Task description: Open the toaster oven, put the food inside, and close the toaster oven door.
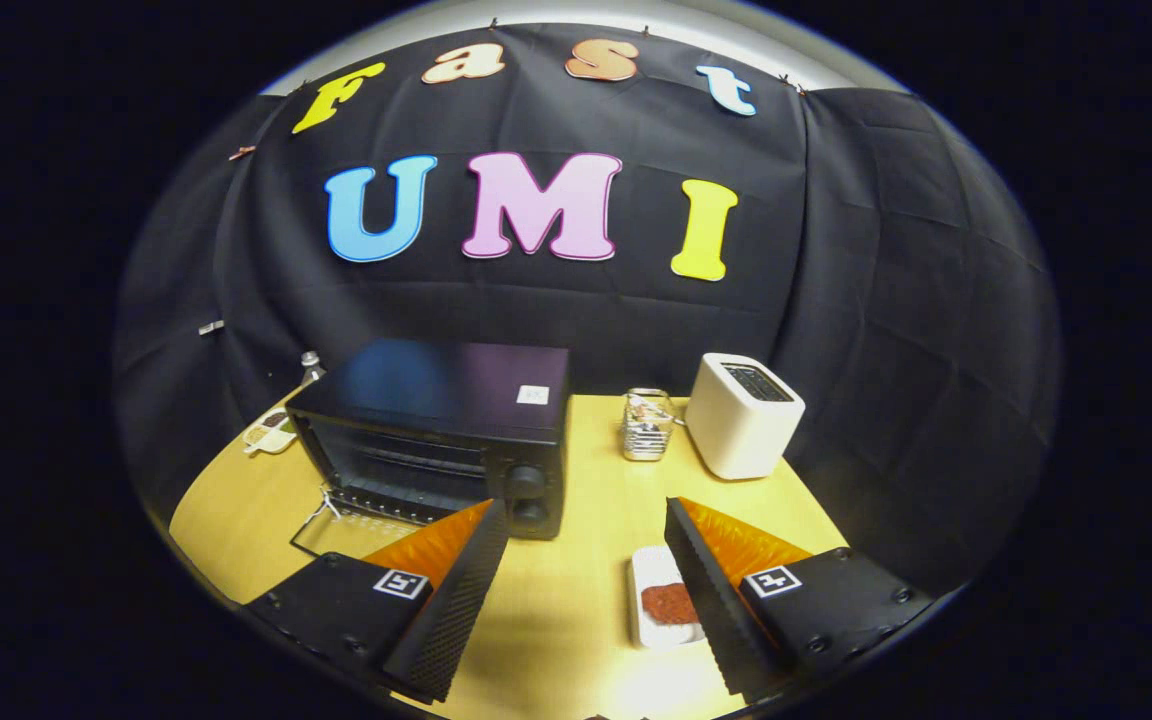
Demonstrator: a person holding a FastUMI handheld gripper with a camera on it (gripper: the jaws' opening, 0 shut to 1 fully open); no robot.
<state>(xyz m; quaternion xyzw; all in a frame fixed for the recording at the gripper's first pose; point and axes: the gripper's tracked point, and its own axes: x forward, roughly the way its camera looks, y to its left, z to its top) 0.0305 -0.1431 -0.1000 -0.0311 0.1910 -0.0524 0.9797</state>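
Note:
The black toaster oven point(436, 440) stands on the yellow wooden table point(586, 470), ahead of my left finger. Its glass door point(336, 532) hangs folded down toward me, so the wire rack inside shows. The food, a reddish patty point(669, 602) on a small white tray point(648, 575), lies on the table between my fingers, right against the inner side of the right finger point(711, 590). My gripper point(586, 505) is held above the table, open wide, with nothing between its ridged black pads.
A white slot toaster point(744, 415) stands at the back right of the table. A small metal basket point(648, 425) sits between it and the oven. A small dish point(271, 435) and a bottle point(310, 366) are behind the oven's left side.

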